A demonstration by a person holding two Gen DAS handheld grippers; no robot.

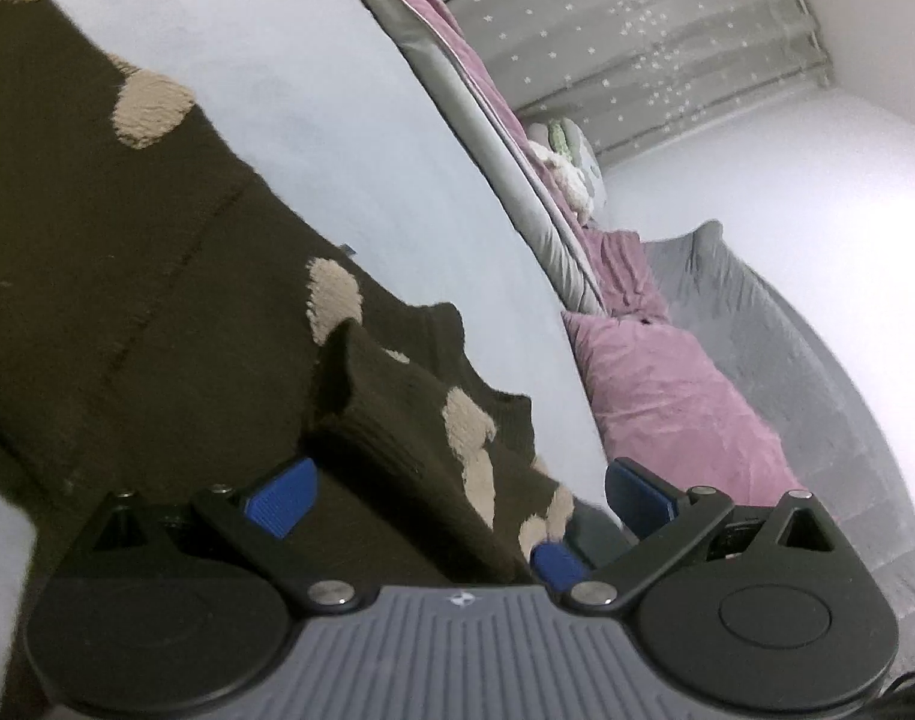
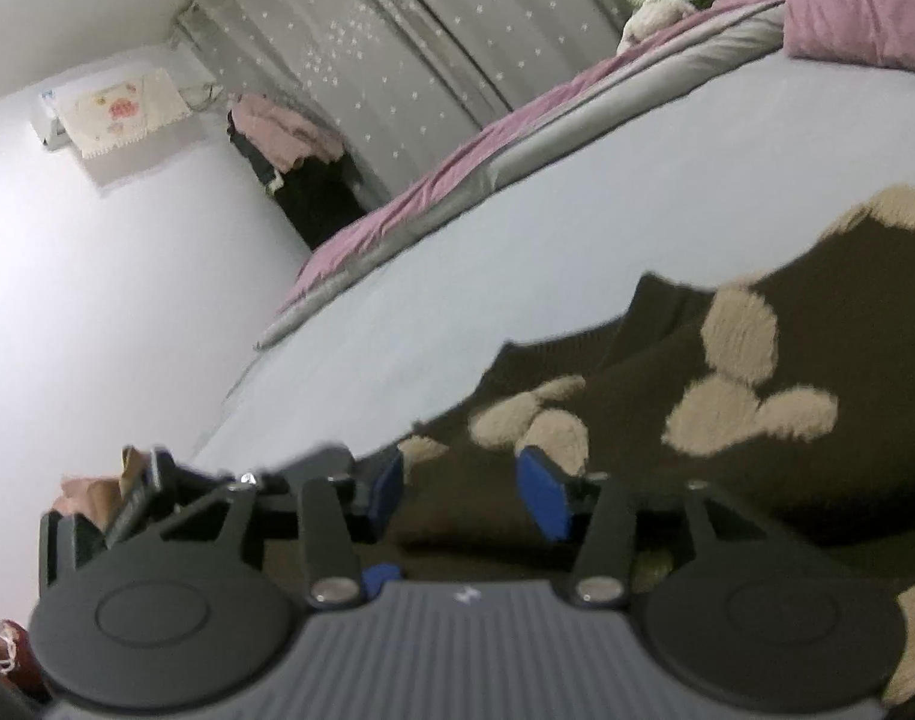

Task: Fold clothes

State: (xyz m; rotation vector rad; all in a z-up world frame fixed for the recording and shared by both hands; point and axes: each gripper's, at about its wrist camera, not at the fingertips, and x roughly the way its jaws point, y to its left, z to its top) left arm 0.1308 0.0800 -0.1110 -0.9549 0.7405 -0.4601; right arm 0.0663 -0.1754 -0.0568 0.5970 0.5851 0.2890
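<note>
A dark brown knitted sweater (image 1: 157,276) with beige fuzzy patches lies on a pale blue bed sheet (image 1: 313,120). In the left wrist view my left gripper (image 1: 457,495) is open, its blue pads wide apart on either side of a raised fold of the sweater's edge. In the right wrist view the sweater (image 2: 787,420) fills the lower right. My right gripper (image 2: 463,492) is open, its blue pads apart over the sweater's edge, with knit between them. Part of the other gripper shows at the left (image 2: 151,480).
A pink blanket (image 1: 667,408) and grey cover (image 1: 775,324) lie along the bed's far side. Grey star-print curtains (image 2: 433,48) hang behind. Clothes hang at the wall (image 2: 289,144). A white wall (image 2: 97,276) is at left.
</note>
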